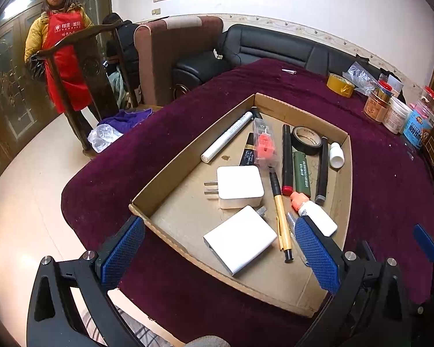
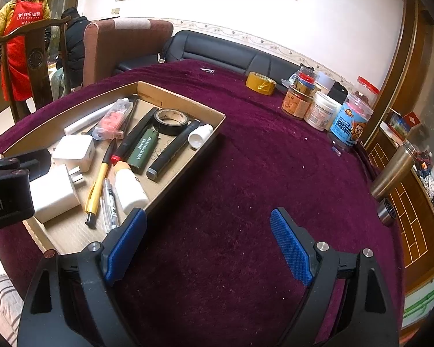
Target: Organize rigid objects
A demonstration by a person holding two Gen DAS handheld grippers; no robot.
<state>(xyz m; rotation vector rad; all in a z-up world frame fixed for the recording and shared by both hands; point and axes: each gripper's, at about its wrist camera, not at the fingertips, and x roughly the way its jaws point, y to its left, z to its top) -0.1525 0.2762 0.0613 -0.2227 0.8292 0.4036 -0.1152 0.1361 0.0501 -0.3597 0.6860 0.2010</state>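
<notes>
Cardboard tray (image 1: 188,150) on a purple tablecloth (image 2: 246,159) holds chargers, pens, tape and glue. Left gripper (image 1: 220,248) hovers wide over the tray; right gripper (image 2: 208,243) spreads wide, empty, beside it.

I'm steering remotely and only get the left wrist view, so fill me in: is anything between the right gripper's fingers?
Observer: No. The right gripper is open over bare purple tablecloth, beside the cardboard tray.
Operator: What lies beyond my right edge?
Observer: A metal flask lies on its side near the table's edge.
Operator: Anything next to the yellow pen that my finger covers?
Observer: A clear pen lies between the yellow pen and the white glue bottle.
</notes>
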